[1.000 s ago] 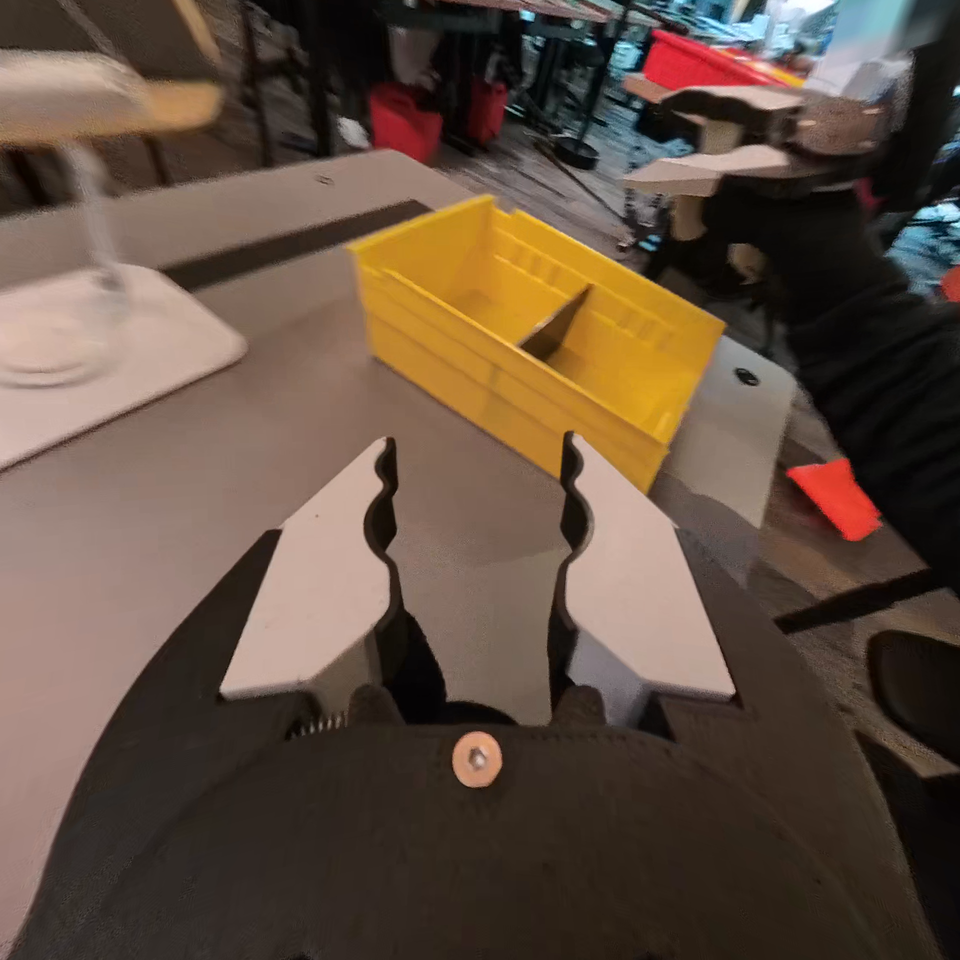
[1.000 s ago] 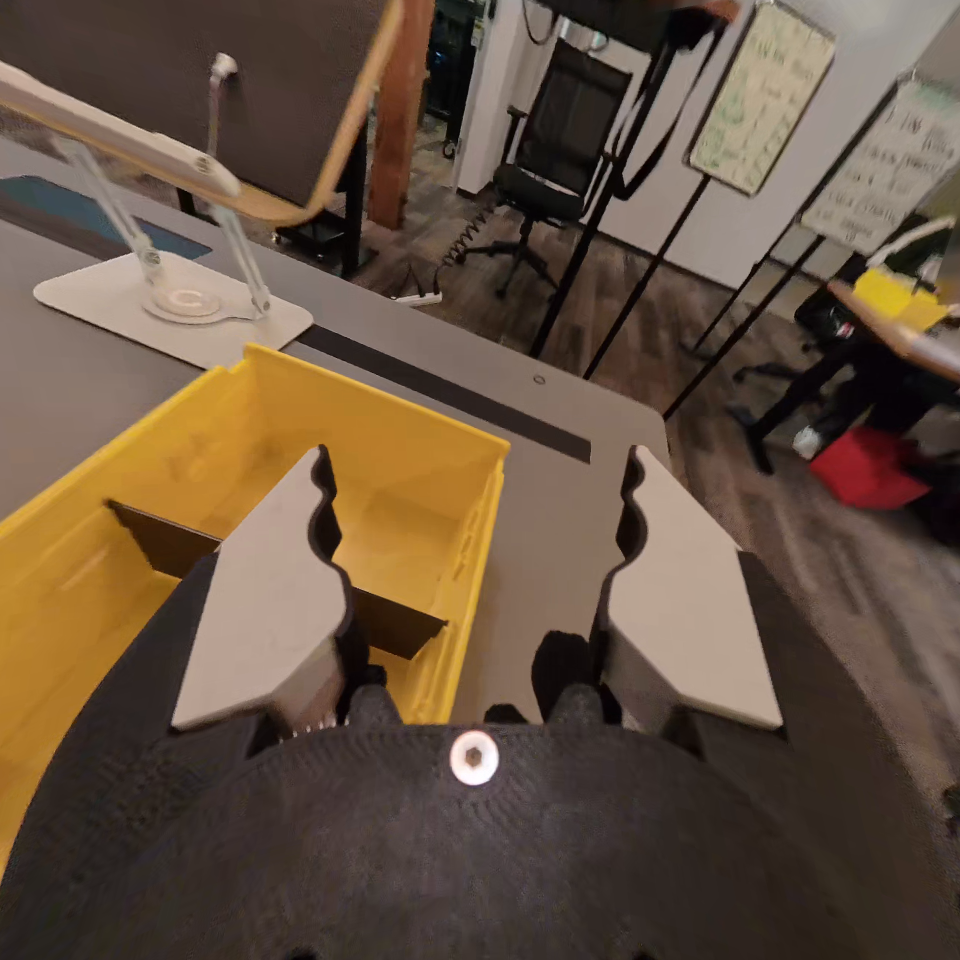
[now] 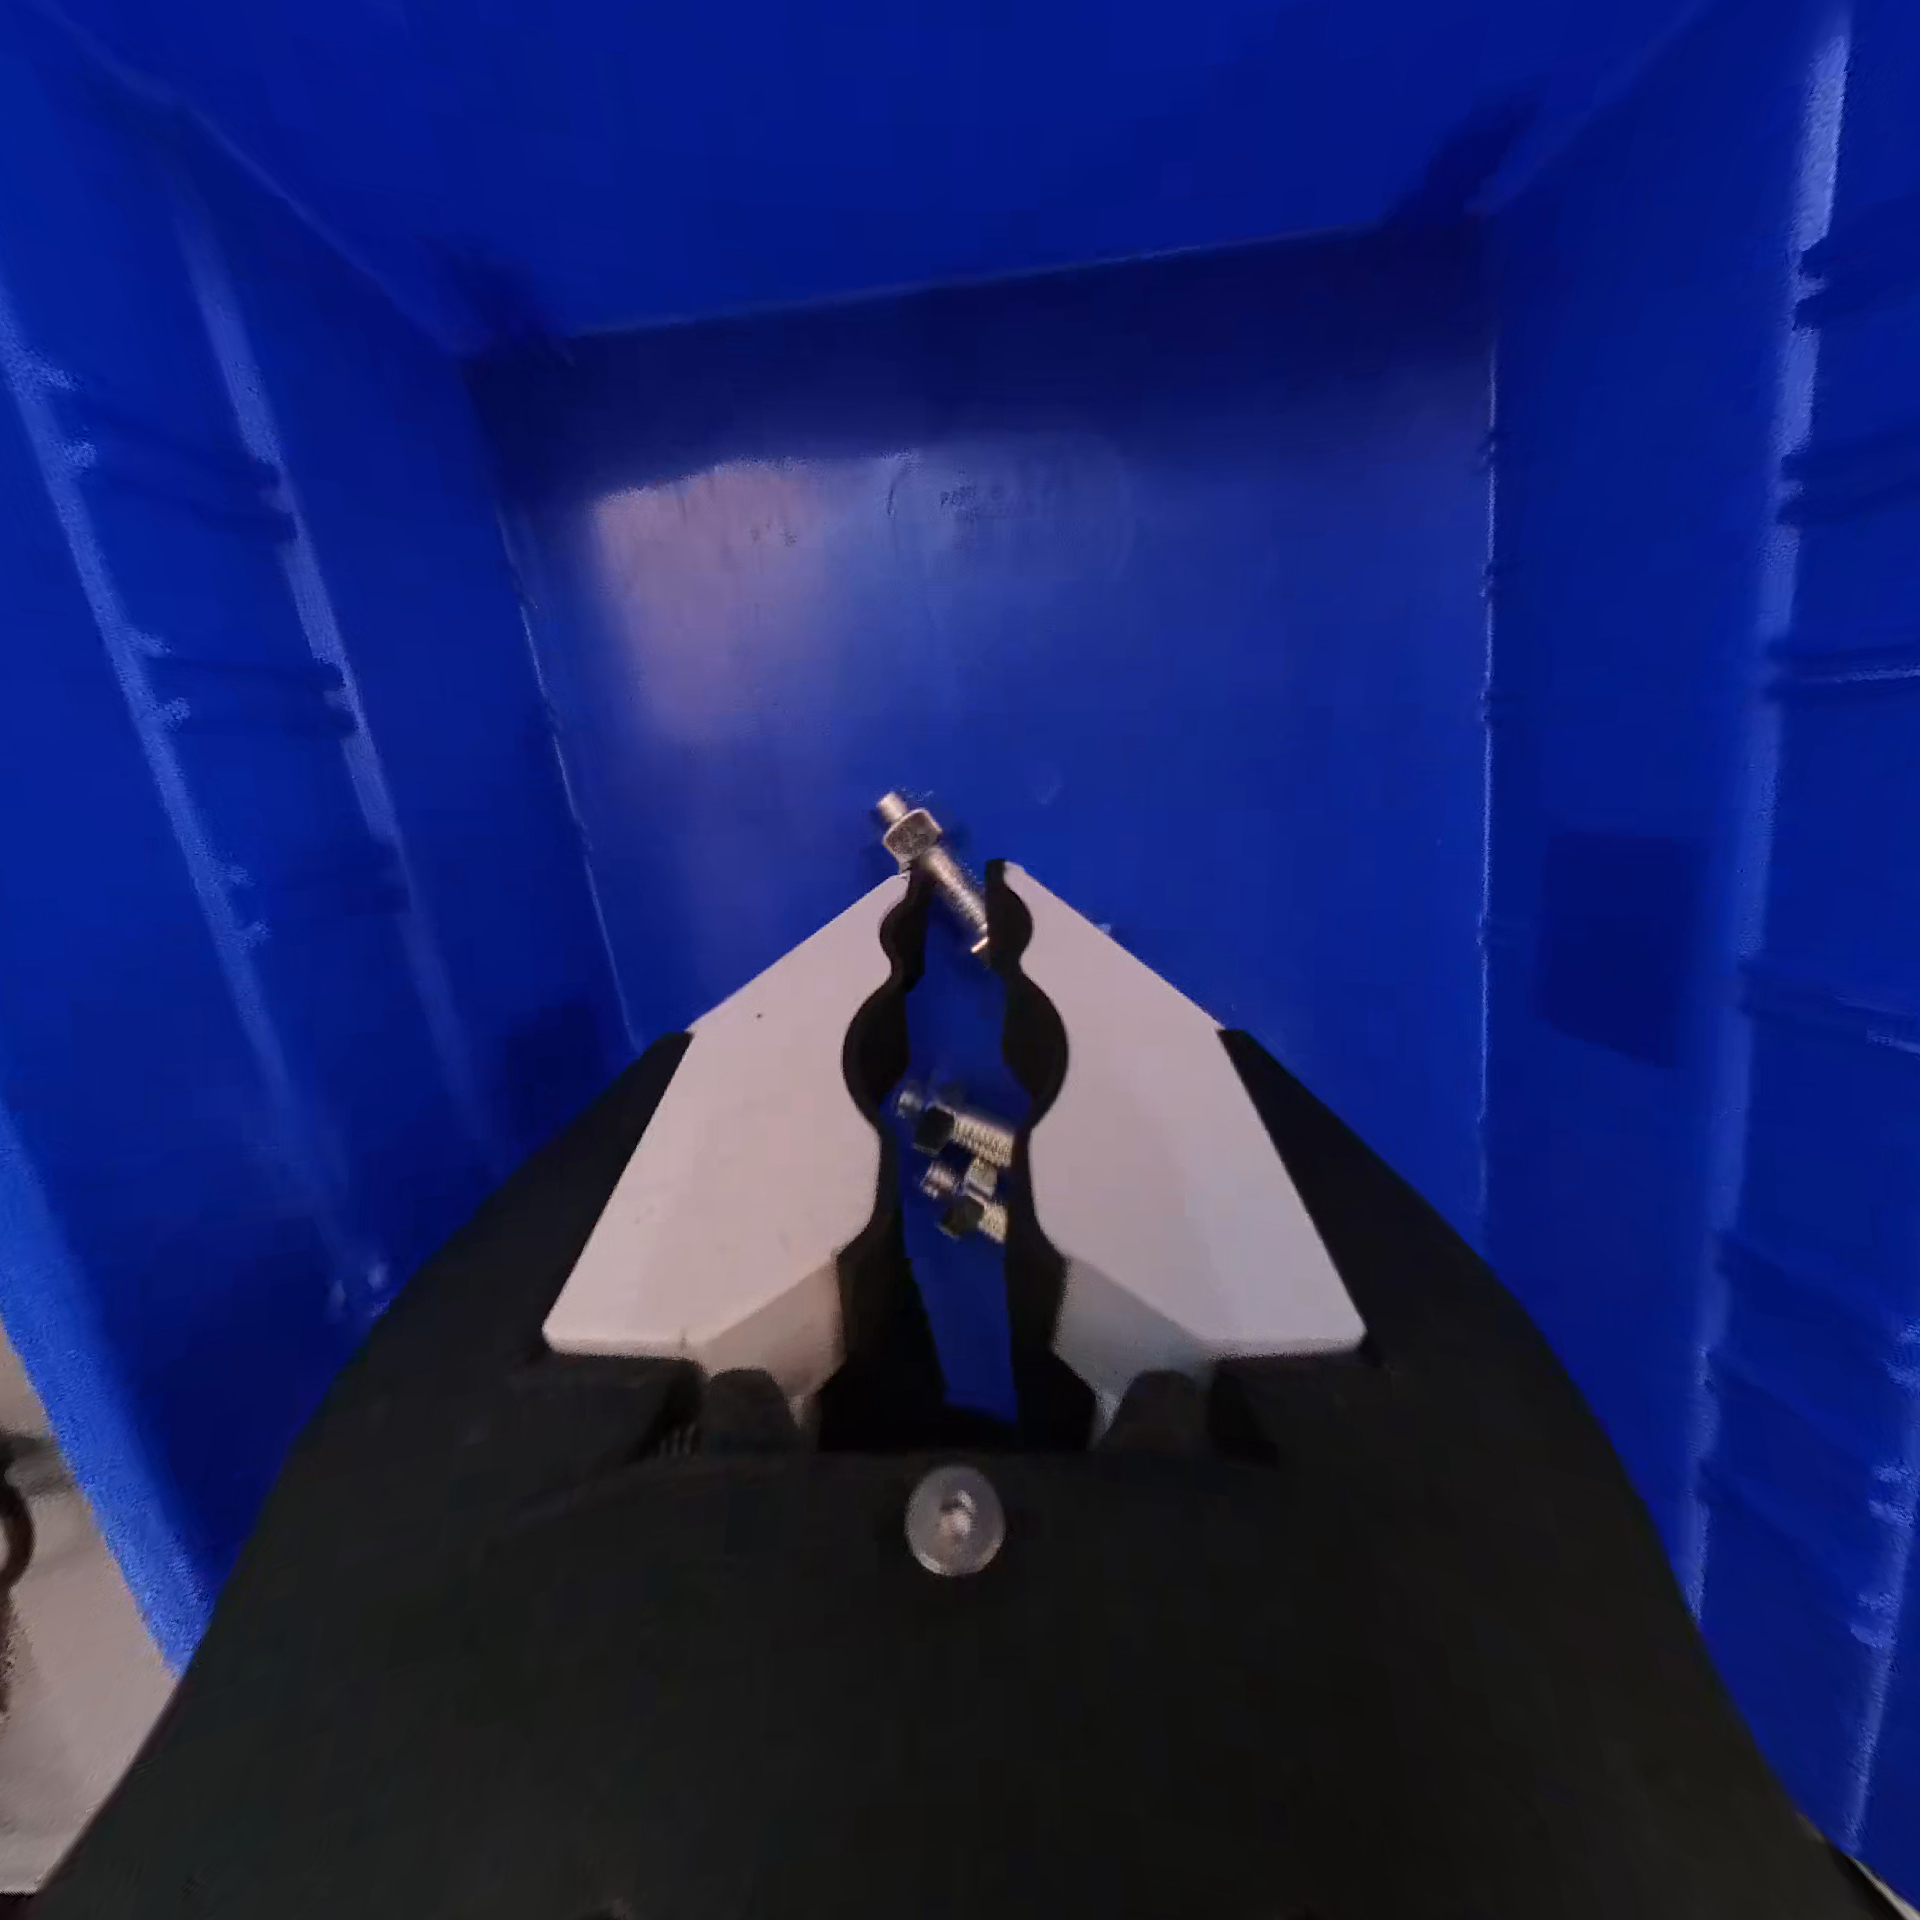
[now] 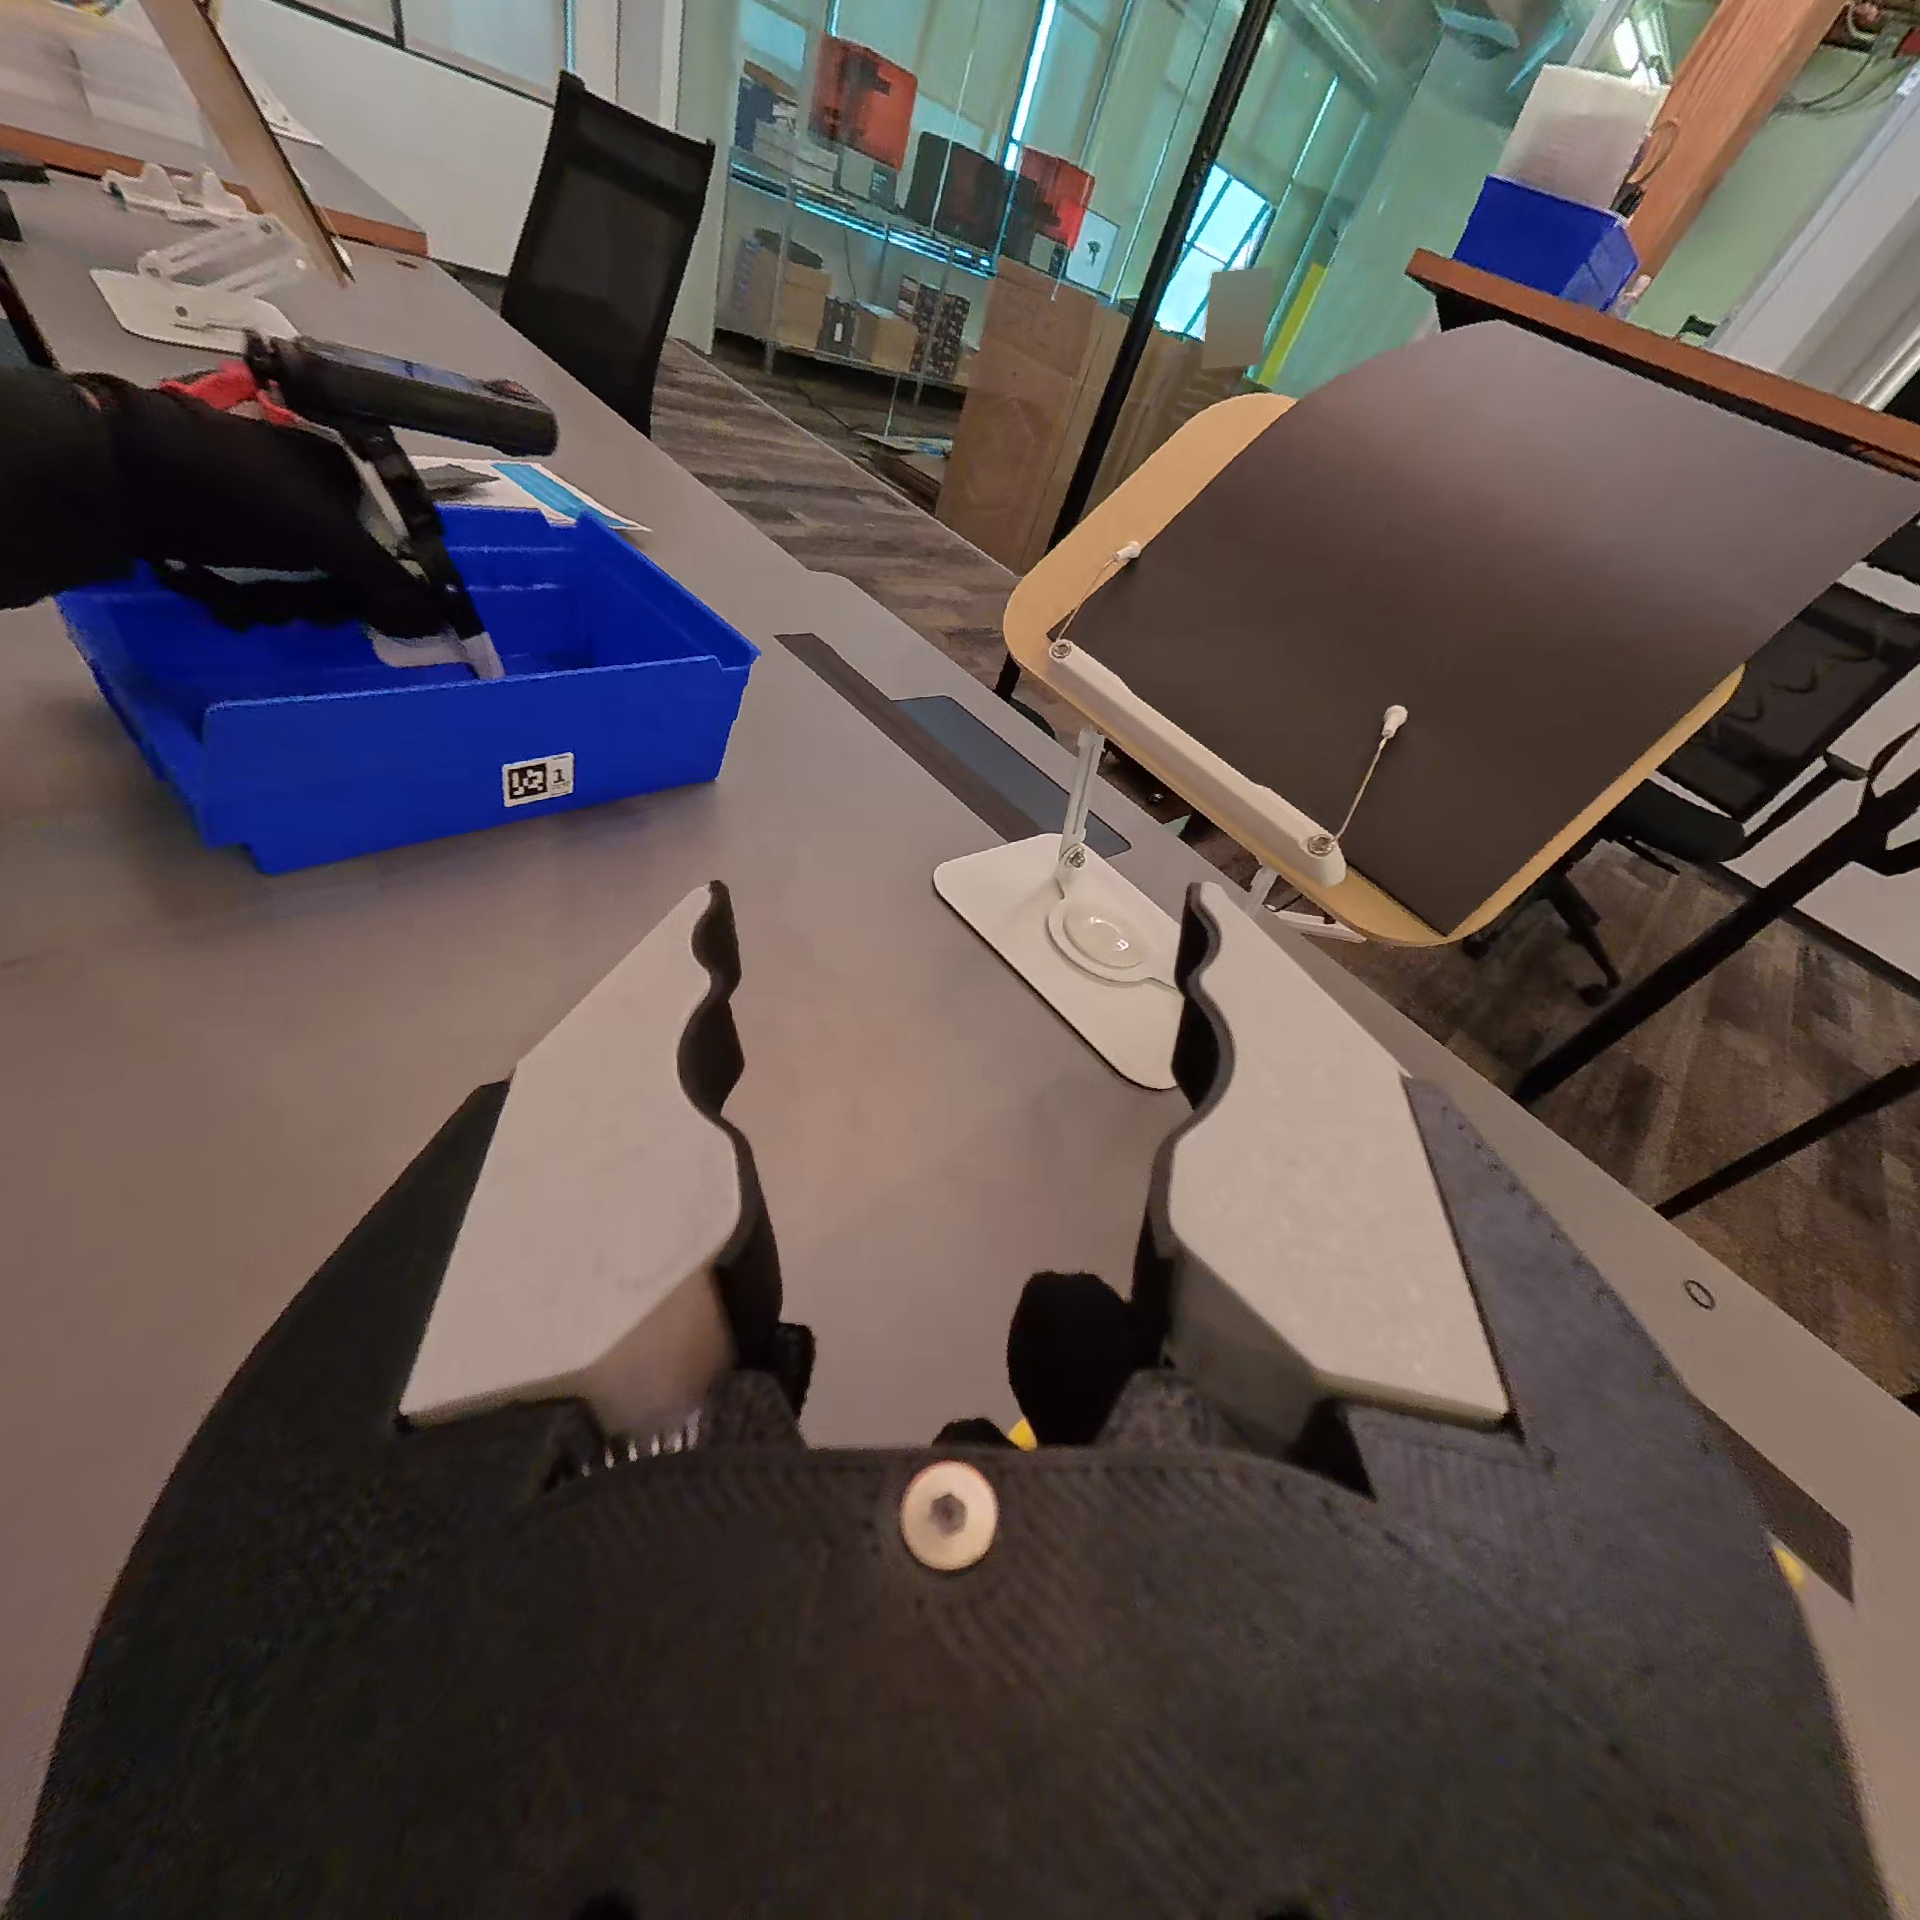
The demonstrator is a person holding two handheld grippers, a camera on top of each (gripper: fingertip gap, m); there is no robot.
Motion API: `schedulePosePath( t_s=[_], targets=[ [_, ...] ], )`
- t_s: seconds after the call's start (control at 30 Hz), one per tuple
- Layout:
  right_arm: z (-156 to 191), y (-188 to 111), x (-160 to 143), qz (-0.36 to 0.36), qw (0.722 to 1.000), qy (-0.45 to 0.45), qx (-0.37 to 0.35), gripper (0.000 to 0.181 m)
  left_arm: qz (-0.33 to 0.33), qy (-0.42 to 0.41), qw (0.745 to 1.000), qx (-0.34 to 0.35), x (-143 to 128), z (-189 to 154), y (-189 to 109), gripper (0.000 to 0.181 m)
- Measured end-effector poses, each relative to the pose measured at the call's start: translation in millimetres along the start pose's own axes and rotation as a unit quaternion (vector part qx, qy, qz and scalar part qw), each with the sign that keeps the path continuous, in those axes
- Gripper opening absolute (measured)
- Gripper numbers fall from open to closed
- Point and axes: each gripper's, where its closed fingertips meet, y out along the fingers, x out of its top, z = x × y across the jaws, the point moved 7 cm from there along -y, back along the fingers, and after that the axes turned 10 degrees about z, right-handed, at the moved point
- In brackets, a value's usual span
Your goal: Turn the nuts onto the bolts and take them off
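In the left wrist view my left gripper [image 3: 950, 878] is down inside a blue bin [image 3: 312, 727]. Its jaws are nearly together on a small silver bolt [image 3: 940, 873] with a nut [image 3: 912, 834] near its far end. Several more loose bolts and nuts [image 3: 961, 1143] lie on the bin floor and show through the gap between the fingers. In the right wrist view my right gripper [image 4: 956, 904] is open and empty above the grey table [image 4: 312, 1039]. The same view shows the left gripper [image 4: 436, 634], held by a black-gloved hand [image 4: 208, 509], dipped into the blue bin [image 4: 416, 748] at far left.
A tilted dark board on a white stand [image 4: 1455, 623] stands on the table to the right of the bin, with its base plate [image 4: 1081, 935] just beyond my right fingertips. The table's edge runs along the right. Black chairs [image 4: 613, 229] and shelves stand beyond it. There is about 55 cm between the tips of the two grippers.
My left gripper was open above the table near a yellow bin; now it is inside the blue bin with its jaws closed in on a bolt. My right gripper has swung away from the yellow bin, still open.
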Motion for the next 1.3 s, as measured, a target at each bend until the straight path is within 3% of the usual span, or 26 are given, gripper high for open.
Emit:
schedulePosePath(
  t_s=[0.17,0.27,0.5,0.57,0.73,0.9,1.1,1.3],
  targets=[
    [3,4,-2,-0.004,1.000,0.006,0.014,0.083,-0.001,0.107,0.994,0.028,16,-19,1,0.003],
    [5,3,-3,-0.004,1.000,0.007,0.015,0.083,-0.042,0.092,0.995,0.026,22,-20,-12,0.016],
    [8,8,-2,-0.007,1.000,0.013,0.027,0.083,0.025,0.097,0.995,0.016,9,-19,13,0.027],
    [11,9,0,-0.005,1.000,0.006,0.029,0.083,0.005,0.099,0.995,0.015,11,-20,13,0.011],
    [18,14,1,0.009,0.999,0.005,0.044,0.073,-0.035,0.120,0.992,0.018,10,-22,9,0.008],
    [32,25,10,0.019,0.992,0.040,0.114,0.044,-0.153,0.147,0.977,0.012,13,-37,-32,0.008],
    [59,54,31,0.000,0.966,0.117,0.231,0.029,-0.341,0.294,0.893,-0.001,-4,-116,-105,0.008],
    [86,96,40,0.002,0.939,0.190,0.288,0.034,-0.439,0.406,0.802,-0.009,-41,-192,-148,0.007]
  ],
)
